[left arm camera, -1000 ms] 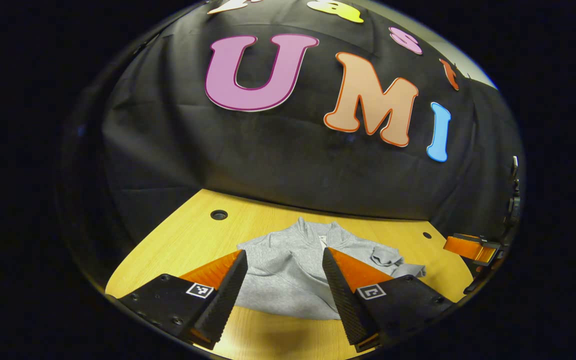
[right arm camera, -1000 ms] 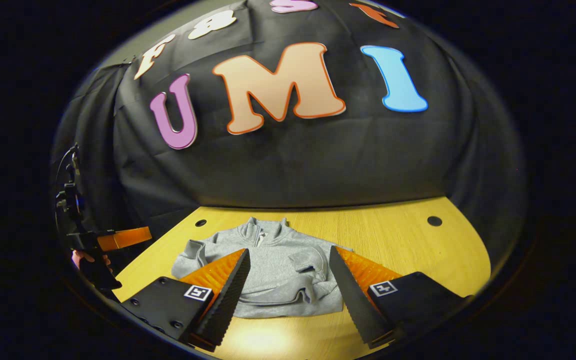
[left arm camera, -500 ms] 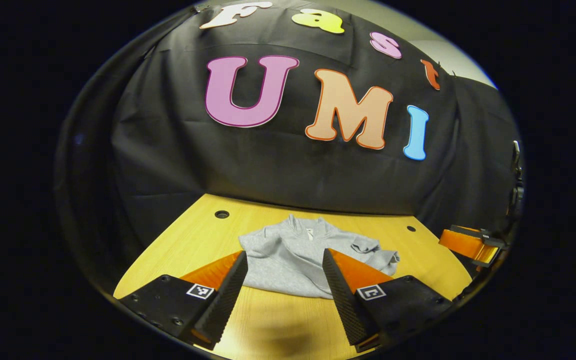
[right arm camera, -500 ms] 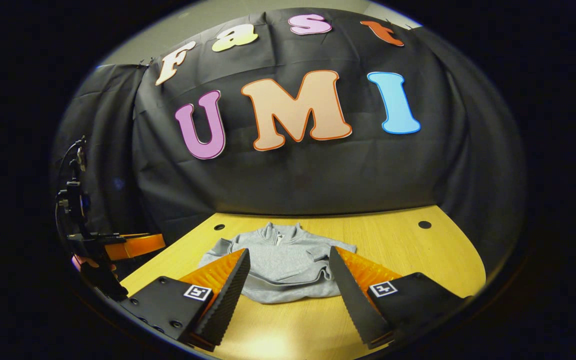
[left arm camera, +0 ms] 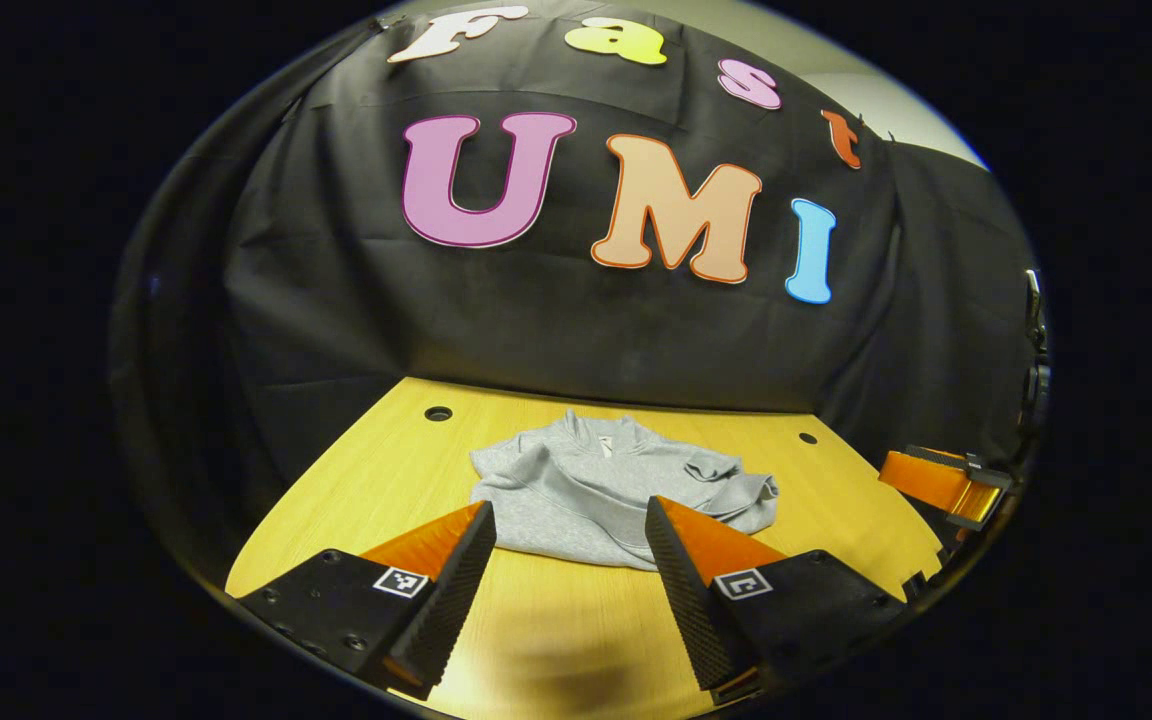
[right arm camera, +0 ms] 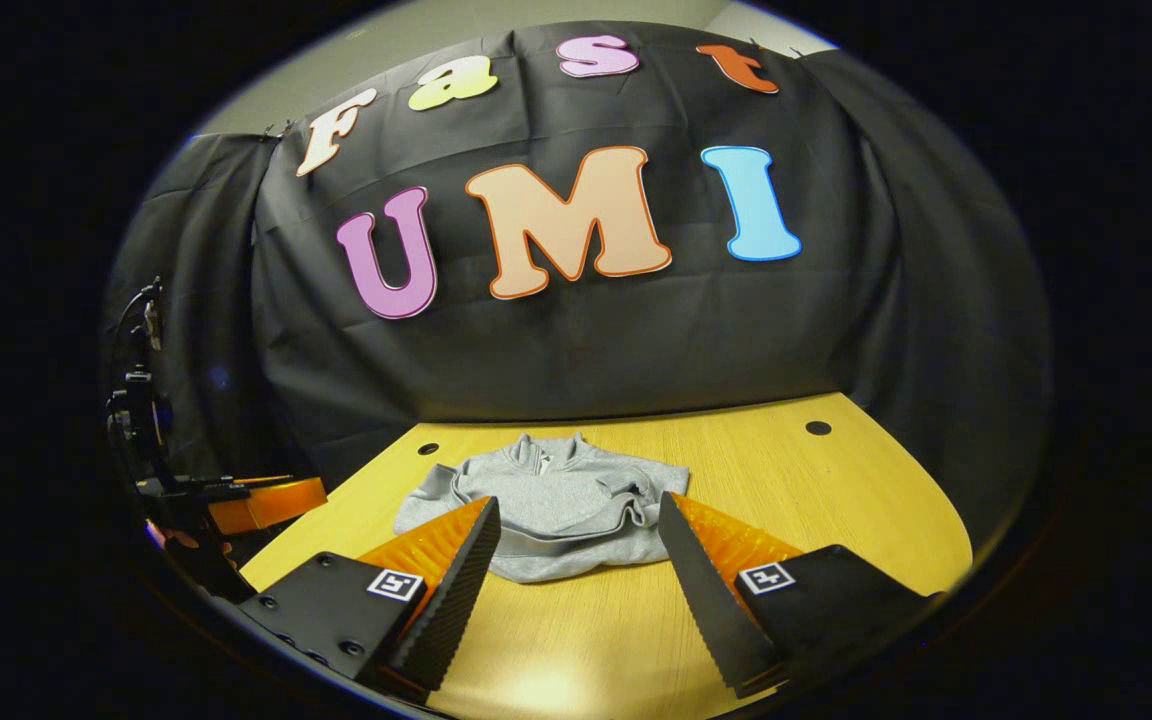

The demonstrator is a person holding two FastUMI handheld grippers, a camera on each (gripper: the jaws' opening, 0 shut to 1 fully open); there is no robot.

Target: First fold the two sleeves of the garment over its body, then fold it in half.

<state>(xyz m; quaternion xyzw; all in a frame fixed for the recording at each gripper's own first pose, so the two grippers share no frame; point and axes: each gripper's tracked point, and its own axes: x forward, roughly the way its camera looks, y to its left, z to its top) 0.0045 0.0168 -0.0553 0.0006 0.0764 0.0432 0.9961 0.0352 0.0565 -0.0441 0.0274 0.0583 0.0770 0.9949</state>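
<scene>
The grey sweater (left arm camera: 608,490) lies folded into a compact bundle on the wooden table (left arm camera: 366,480), its collar toward the black cloth wall (left arm camera: 556,320), with a bunched sleeve on the side nearer the right gripper. A second ago it sat right between the fingers in both views; now it looks smaller and farther off, so both grippers have drawn back from it toward the near edge. The left gripper (left arm camera: 570,570) hangs with its fingers spread wide and nothing between them, clear of the sweater. The right gripper (right arm camera: 578,570) is the same: wide apart, empty, apart from the cloth (right arm camera: 548,505). At the edge of the right gripper view the other gripper (right arm camera: 236,500) shows, with what may be a hand below it, too dim to say.
</scene>
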